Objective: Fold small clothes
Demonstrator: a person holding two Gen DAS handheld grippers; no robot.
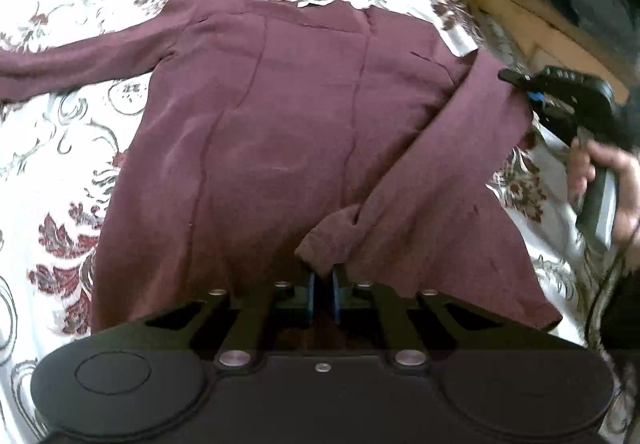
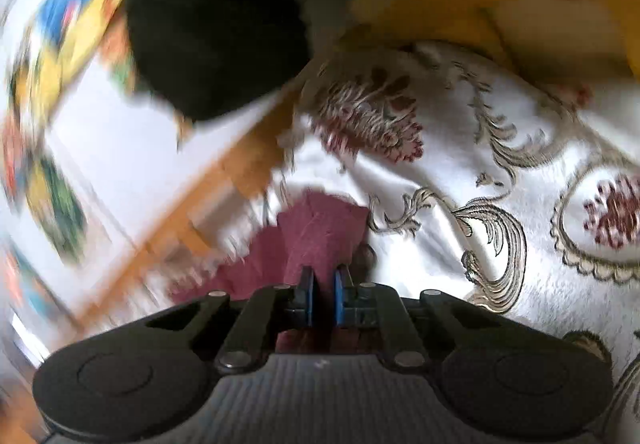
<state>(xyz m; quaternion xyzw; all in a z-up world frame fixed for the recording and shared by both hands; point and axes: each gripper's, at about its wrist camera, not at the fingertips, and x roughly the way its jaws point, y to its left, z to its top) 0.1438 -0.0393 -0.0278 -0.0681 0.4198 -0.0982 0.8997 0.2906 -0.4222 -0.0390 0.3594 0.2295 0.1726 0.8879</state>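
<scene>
Closest to the left wrist camera, the left gripper (image 1: pixel 323 286) had its blue pads drawn nearly together on the cuff (image 1: pixel 326 244) of the maroon long-sleeved top (image 1: pixel 280 116), so it appeared clenched on that cuff. That sleeve (image 1: pixel 436 148) lay folded diagonally across the body, its long axis running from the cuff at the jaws up and away to the right shoulder edge. There the right gripper (image 1: pixel 516 82) met the fabric; its own view showed narrow-set pads with maroon cloth (image 2: pixel 316 228) bunched between them, seemingly pinched. The top lay flat on the embroidered white bedspread (image 1: pixel 60 148), its other sleeve (image 1: pixel 76 64) stretched out to the left. Judging by this, the left gripper was nearer that unfolded sleeve.
</scene>
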